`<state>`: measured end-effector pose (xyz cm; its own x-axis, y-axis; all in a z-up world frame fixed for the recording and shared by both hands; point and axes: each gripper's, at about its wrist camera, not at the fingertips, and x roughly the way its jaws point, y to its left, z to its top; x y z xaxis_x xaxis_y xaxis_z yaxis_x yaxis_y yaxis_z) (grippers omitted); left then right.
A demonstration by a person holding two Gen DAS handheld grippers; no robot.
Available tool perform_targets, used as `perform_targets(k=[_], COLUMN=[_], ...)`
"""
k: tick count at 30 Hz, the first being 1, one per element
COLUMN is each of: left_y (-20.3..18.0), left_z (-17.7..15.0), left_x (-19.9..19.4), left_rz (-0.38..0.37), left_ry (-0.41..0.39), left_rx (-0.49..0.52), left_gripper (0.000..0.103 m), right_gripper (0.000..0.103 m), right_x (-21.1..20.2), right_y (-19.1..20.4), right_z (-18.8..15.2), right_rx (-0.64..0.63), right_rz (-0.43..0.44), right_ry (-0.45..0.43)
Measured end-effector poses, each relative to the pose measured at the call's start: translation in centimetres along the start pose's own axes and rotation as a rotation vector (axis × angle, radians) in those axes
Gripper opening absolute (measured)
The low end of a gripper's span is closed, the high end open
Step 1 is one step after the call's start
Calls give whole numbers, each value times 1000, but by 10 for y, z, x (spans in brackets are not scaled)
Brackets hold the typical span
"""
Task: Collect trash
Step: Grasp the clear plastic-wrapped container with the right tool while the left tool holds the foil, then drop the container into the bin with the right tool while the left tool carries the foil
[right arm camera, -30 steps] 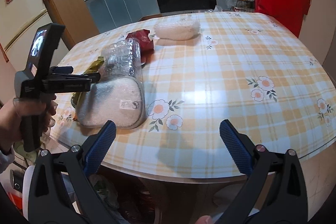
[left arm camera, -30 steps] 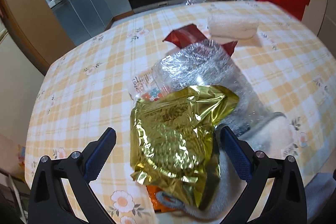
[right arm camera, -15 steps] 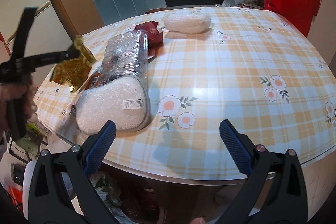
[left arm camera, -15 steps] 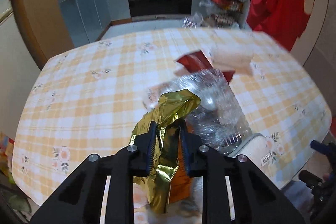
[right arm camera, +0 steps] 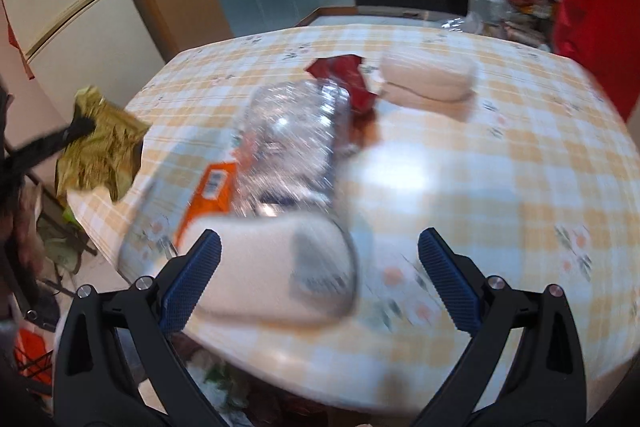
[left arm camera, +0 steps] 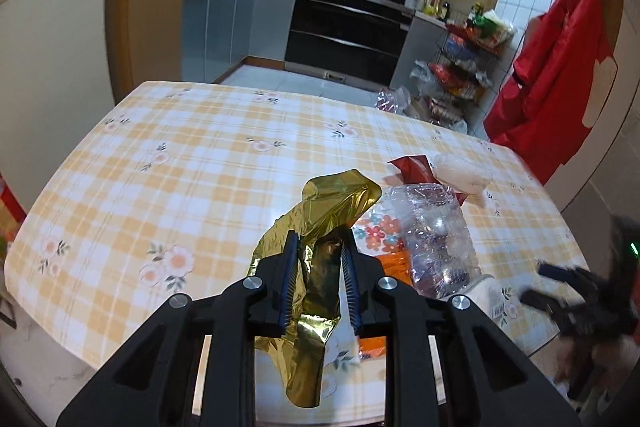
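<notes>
Table (left arm camera: 168, 163) carries a clear plastic pack (right arm camera: 292, 131), a white foam pack and a red wrapper. Your left gripper (left arm camera: 318, 247) clenches the gold foil bag (left arm camera: 332, 203) (lifted off the cloth). Your right gripper (right arm camera: 320, 259): its 2 fingers released, empty.

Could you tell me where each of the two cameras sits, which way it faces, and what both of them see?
Left wrist: rides the left gripper, looks down across the checked table toward the kitchen; its fingers pinch the gold wrapper.
Right wrist: rides the right gripper, open, faces the table's trash pile; a blurred hand shows at the left edge.
Shared: gold wrapper, clear plastic package, red wrapper, white roll.
</notes>
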<state>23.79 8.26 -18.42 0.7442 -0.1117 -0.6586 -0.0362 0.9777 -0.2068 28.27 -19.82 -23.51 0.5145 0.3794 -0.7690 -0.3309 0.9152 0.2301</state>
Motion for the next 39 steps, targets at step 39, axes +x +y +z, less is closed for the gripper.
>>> perform_targets(k=[39], left_y=[32], left_z=[-14], left_x=[-56], left_rz=[-49], left_ry=[-111], left_rx=[-92], left_gripper=[21], right_gripper=[96], right_x=[54], right_y=[40], right_z=[106], right_rx=[-61], right_rz=[-154], right_ry=[-79])
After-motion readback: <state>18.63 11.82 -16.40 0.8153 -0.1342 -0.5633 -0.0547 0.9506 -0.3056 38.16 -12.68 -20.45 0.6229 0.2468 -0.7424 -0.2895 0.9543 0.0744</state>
